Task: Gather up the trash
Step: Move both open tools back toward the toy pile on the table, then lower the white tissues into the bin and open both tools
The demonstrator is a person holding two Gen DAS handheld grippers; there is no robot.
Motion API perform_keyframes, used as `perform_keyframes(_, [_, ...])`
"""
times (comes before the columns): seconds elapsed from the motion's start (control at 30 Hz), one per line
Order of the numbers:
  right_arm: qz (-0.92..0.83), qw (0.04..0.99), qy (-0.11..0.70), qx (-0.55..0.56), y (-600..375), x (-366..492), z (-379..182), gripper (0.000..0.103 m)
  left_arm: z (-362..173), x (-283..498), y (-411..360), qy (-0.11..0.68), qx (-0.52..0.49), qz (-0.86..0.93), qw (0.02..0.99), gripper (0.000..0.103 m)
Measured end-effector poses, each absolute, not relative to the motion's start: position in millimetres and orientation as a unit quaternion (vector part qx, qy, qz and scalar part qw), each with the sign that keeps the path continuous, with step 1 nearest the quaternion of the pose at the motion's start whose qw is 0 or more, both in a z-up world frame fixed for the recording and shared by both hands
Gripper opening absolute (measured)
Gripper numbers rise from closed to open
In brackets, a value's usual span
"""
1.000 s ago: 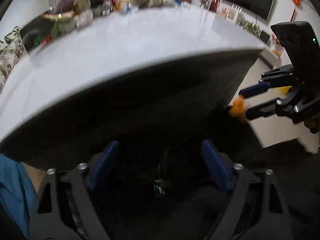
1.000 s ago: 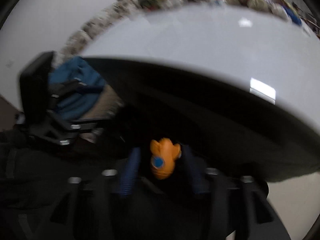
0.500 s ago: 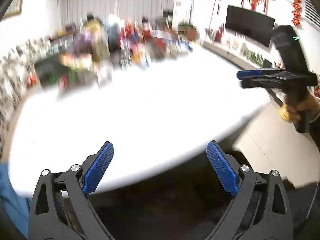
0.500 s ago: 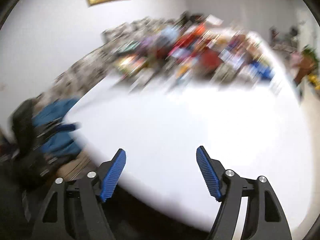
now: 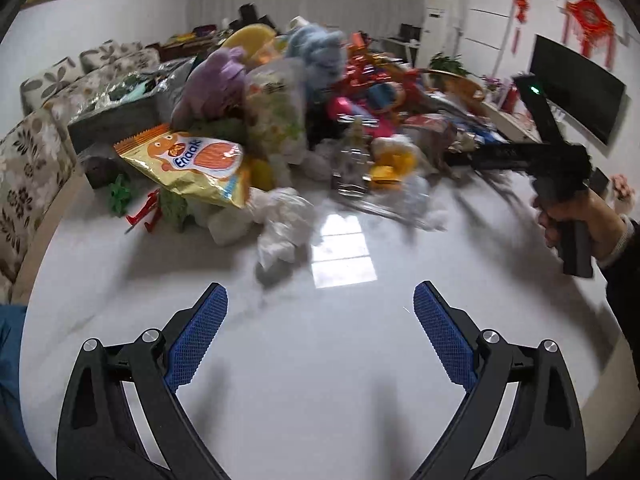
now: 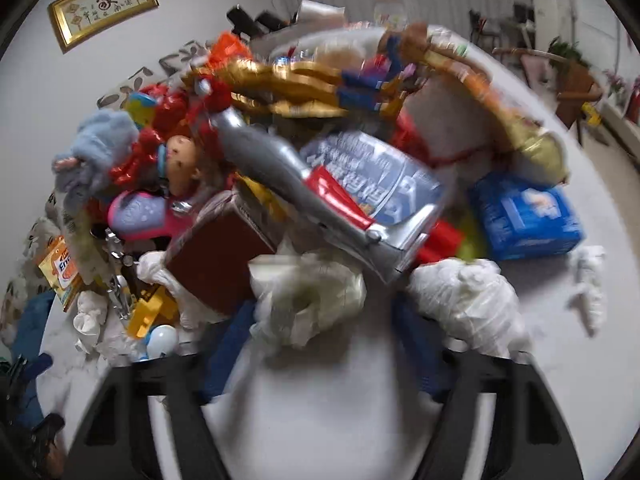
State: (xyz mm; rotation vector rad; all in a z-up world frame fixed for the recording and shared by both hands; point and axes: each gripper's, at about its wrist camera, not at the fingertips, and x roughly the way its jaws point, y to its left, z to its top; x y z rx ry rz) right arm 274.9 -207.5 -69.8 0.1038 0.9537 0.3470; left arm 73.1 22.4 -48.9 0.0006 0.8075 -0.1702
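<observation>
In the right wrist view the right gripper (image 6: 316,344) is smeared by motion — its blue pads (image 6: 226,350) have no clear edges, so the gap between them cannot be judged. The crumpled white wrapper (image 6: 308,300) ahead of them is also blurred. In the left wrist view the far heap (image 5: 360,92) is soft, and a dark sleeve (image 5: 624,292) is cut by the right edge.

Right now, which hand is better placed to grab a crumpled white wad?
Probably right: the right tool sits at a crumpled wad, empty; the left tool is open over bare table.
</observation>
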Motion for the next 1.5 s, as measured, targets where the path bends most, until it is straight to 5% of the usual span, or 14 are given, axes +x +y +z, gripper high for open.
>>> perform_keyframes(0.27, [0.225, 0.860, 0.457, 0.036, -212, 207, -56, 0.033, -65, 147, 29, 0.429, -0.062, -0.056, 0.900, 0.090])
perform_keyframes(0.37, [0.231, 0.865, 0.444, 0.042, -223, 172, -48, 0.034, -69, 161, 24, 0.431, -0.037, -0.045, 0.901, 0.038])
perform_keyframes(0.47, [0.239, 0.868, 0.432, 0.045, -231, 126, -37, 0.034, -61, 147, 26, 0.426, -0.056, -0.070, 0.900, 0.024])
perform_keyframes(0.83, [0.314, 0.864, 0.388, 0.068, -219, -5, 10, 0.034, 23, -69, 2, 0.321, 0.013, -0.174, 0.931, 0.024])
perform_keyframes(1.13, [0.360, 0.801, 0.477, 0.027, -181, -93, -37, 0.035, -42, -171, -20, 0.406, 0.074, -0.240, 0.879, 0.026])
perform_keyframes(1.23, [0.354, 0.783, 0.512, 0.015, -174, -102, -74, 0.039, -81, -180, -22, 0.446, 0.088, -0.238, 0.858, 0.037])
perform_keyframes(1.3, [0.347, 0.767, 0.539, 0.003, -167, -107, -108, 0.046, -110, -177, -22, 0.469, 0.098, -0.232, 0.846, 0.063])
perform_keyframes(1.37, [0.334, 0.764, 0.552, 0.001, -165, -107, -133, 0.065, -136, -171, -18, 0.489, 0.093, -0.226, 0.837, 0.069])
perform_keyframes(1.5, [0.329, 0.761, 0.560, -0.010, -163, -111, -148, 0.065, -151, -159, -6, 0.526, 0.053, -0.214, 0.821, 0.069])
